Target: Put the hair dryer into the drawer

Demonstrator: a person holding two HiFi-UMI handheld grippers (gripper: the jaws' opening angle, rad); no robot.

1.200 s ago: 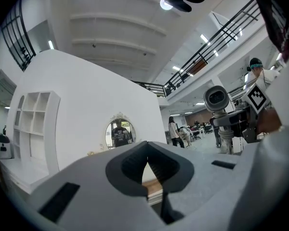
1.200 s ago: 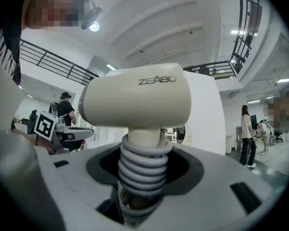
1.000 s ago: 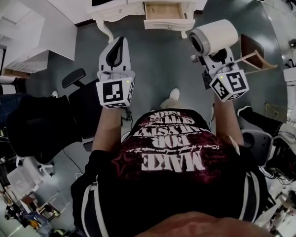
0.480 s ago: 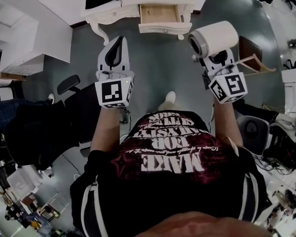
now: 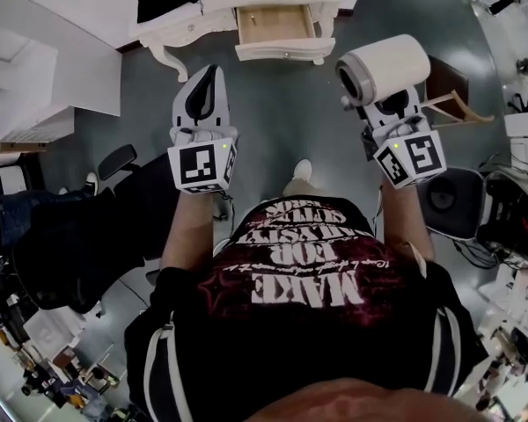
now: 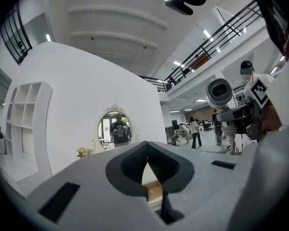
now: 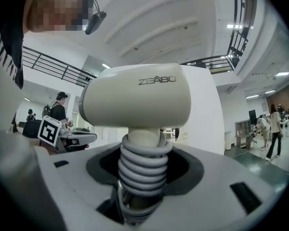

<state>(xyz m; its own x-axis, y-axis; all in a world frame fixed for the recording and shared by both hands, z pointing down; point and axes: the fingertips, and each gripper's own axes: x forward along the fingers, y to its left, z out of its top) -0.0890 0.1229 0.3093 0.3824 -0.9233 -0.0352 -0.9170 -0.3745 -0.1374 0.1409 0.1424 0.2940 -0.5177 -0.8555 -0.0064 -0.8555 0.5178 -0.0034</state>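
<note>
Both level: right gripper (image 5: 384,100) pinching hair dryer (image 5: 383,64) handle, left gripper (image 5: 211,70) pressed together

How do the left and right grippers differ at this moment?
The left gripper is shut and empty. The right gripper is clamped on the hair dryer by its cord-wrapped handle. The left jaws meet at their tips, while the right jaws stand wide around that handle. Both are held out side by side, facing the open drawer.
</note>
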